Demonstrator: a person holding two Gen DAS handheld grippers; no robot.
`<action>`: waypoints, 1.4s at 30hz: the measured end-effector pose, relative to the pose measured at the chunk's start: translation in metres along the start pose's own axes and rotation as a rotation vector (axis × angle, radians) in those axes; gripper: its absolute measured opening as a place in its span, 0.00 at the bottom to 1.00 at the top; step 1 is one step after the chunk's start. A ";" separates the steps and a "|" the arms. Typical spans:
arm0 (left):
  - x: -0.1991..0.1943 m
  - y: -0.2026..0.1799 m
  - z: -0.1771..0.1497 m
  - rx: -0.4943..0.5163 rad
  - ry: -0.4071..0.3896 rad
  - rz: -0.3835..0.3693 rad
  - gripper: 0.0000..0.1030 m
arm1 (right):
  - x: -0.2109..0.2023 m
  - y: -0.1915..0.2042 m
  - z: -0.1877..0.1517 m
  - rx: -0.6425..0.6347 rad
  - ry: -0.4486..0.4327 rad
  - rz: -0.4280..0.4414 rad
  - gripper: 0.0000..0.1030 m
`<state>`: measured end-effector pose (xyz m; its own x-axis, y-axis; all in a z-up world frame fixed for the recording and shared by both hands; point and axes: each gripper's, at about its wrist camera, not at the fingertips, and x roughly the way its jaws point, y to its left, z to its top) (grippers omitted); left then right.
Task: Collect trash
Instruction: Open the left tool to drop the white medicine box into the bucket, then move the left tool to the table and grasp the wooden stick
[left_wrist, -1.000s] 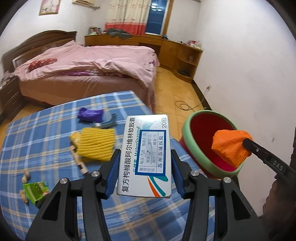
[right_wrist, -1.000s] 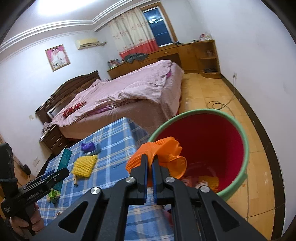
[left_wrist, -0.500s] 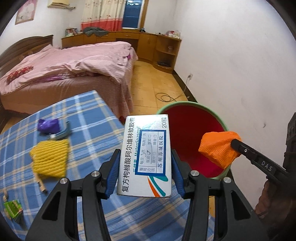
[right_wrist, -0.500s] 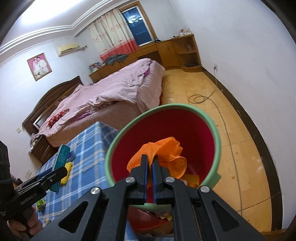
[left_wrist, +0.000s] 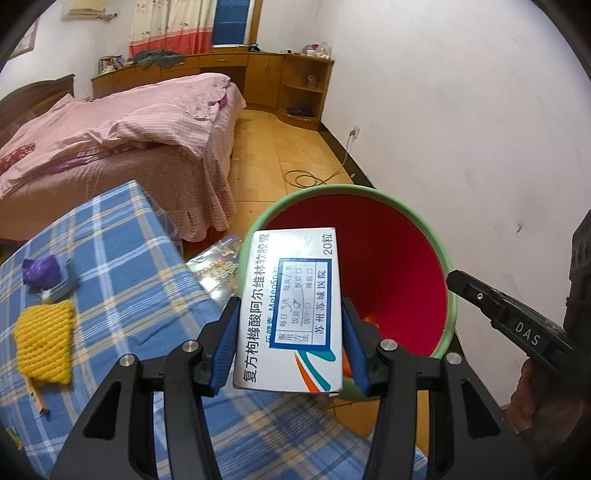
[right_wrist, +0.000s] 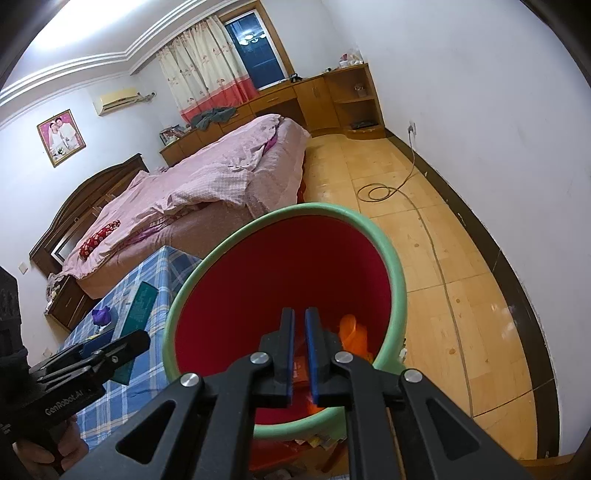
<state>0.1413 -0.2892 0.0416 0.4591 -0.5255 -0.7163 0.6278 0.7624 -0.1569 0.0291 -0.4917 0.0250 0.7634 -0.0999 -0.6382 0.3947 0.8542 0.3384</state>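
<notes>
Left tongs (left_wrist: 290, 334) angled downward, clamped on a white box (left_wrist: 291, 310) printed "20粒", held at the bin (left_wrist: 448, 266) rim. Right tongs (right_wrist: 299, 325) tilted into the bin mouth, jaws just parted a sliver, empty; orange glove (right_wrist: 354, 332) lying inside. "DAS" readable on the right tongs' side.

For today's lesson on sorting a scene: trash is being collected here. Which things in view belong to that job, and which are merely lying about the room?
Part of the job:
- bin
- medicine box in the left gripper
- orange glove in the bin
- right gripper
- yellow cloth and purple wad on the table

Lying about:
- bed
- cable
- picture
</notes>
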 end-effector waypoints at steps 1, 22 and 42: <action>0.002 -0.002 0.001 0.004 0.001 -0.004 0.51 | -0.001 0.000 0.000 0.002 0.000 -0.001 0.09; 0.004 -0.017 -0.002 0.028 0.000 -0.048 0.58 | -0.005 -0.009 -0.005 0.027 0.001 0.010 0.29; -0.051 0.055 -0.028 -0.117 -0.037 0.106 0.58 | -0.018 0.039 -0.018 -0.020 0.016 0.073 0.52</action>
<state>0.1353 -0.2099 0.0504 0.5432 -0.4513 -0.7079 0.4979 0.8521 -0.1612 0.0214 -0.4472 0.0378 0.7813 -0.0284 -0.6235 0.3278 0.8687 0.3712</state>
